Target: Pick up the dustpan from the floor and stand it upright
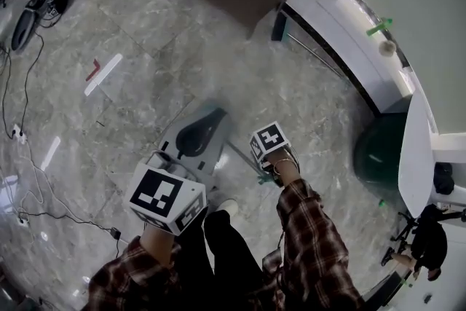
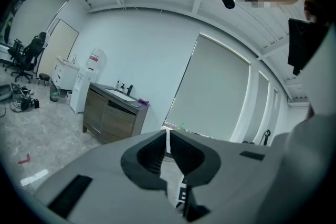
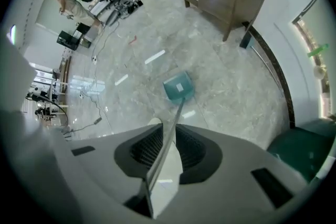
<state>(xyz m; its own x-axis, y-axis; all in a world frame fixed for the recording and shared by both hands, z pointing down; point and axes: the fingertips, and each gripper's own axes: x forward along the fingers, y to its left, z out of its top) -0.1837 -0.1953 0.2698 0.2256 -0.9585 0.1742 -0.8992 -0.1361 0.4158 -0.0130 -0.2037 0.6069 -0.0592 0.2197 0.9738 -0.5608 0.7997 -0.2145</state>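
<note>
Below the right tongs (image 3: 170, 136), the teal dustpan (image 3: 178, 86) hangs pan-down, close over the marbled surface (image 3: 226, 65); whether the two touch cannot be told. Its pale handle (image 3: 165, 157) runs up between the ribbed pads, and these tongs are clenched on it. The left tongs (image 2: 168, 139) point out across the room toward a wooden cabinet (image 2: 113, 113) and a blind (image 2: 210, 92). They are clenched to a thin slit with nothing between them. From the head view, both sit side by side in front of plaid sleeves (image 1: 313, 229).
</note>
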